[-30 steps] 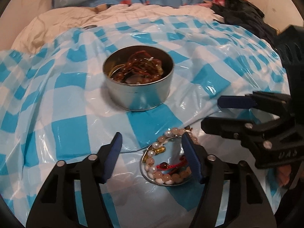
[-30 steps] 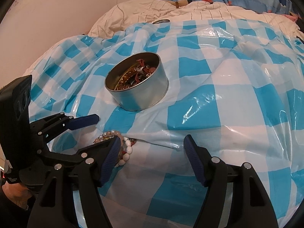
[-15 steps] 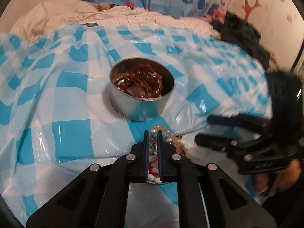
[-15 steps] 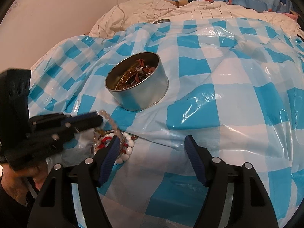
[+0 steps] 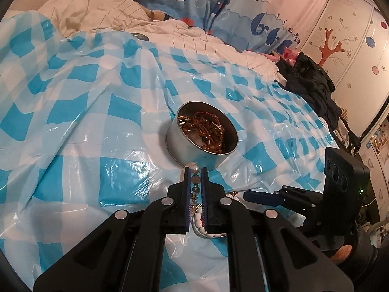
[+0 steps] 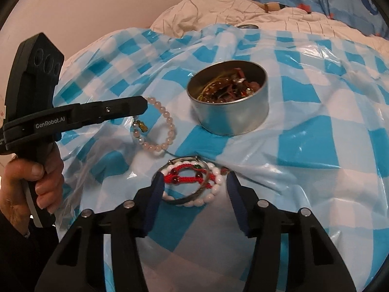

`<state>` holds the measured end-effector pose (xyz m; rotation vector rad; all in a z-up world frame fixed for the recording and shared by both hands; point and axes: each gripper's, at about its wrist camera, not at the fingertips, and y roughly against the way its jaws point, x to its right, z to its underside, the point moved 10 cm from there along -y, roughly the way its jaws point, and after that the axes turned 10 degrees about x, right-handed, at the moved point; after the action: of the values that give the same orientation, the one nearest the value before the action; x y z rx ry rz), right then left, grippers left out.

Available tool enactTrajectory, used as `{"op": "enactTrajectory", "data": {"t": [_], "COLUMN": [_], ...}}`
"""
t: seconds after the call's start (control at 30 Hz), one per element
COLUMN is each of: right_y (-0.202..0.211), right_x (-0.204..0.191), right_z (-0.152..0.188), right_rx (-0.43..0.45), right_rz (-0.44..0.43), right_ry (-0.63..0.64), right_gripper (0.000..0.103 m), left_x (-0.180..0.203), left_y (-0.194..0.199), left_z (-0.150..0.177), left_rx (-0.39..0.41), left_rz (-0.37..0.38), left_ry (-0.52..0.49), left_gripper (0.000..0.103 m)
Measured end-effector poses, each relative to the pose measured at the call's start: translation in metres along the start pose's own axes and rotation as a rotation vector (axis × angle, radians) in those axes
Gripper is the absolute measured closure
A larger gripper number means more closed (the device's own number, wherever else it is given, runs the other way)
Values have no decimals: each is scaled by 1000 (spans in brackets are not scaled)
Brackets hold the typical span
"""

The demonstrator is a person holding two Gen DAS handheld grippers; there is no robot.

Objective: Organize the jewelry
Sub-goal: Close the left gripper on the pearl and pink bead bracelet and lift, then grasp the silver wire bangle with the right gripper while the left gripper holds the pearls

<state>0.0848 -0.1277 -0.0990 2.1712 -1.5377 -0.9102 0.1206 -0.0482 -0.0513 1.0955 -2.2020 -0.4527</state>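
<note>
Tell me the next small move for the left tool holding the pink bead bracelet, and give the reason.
Probably carry it forward over the round tin and open there. The left tool is shut on the pink bead bracelet, which hangs clear of the checked sheet, and the tin already holds other jewelry. The right tool is open over the remaining bracelets.
</note>
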Motion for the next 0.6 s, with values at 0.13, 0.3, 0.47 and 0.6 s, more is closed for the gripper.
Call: {"op": "enactTrajectory", "data": {"t": [0.13,0.3,0.47,0.6], "right_y": [-7,-12,-1,9], "right_x": [-4,-2,-1,2], "right_z": [4,9,0,-10], "right_rx": [-21,-43,4,43], "right_rz": [18,49,19,-12], "right_ry": [42,63,33,-12], "right_gripper": [66,92,98,98], "left_x": [-1,-2,0,1], "left_y": [2,2,0,-2], "left_z": [0,1,2,2], "left_rx": [3,-2,-7,-8], "left_rz": [1,-1,-13,-20], "left_ry": [7,3,-10,-23], "left_gripper": [96,96,96,96]}}
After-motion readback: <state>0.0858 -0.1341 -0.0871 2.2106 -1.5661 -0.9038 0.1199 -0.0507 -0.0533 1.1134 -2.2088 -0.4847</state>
